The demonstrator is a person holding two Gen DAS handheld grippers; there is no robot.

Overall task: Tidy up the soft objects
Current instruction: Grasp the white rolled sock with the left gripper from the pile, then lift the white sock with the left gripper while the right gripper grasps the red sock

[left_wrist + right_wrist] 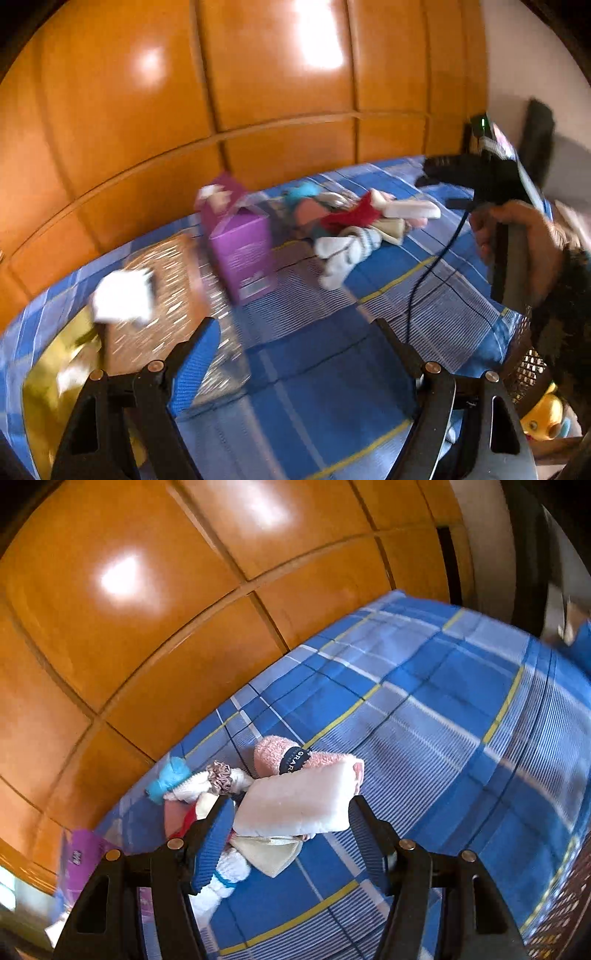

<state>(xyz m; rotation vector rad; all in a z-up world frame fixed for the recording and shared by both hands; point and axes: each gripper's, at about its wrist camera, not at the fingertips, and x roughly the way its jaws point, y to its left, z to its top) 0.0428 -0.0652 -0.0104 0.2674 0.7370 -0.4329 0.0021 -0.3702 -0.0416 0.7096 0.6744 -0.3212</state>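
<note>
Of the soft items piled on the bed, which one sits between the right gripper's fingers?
The white folded cloth. It lies between the right gripper fingers, nearest the camera; the pink sock and blue item lie farther back.

On the bed [314, 369] the pile of soft things [354, 221] lies in the middle, the box [242, 251] just left of it, the basket [155, 295] further left, the wardrobe [221, 92] behind.
</note>
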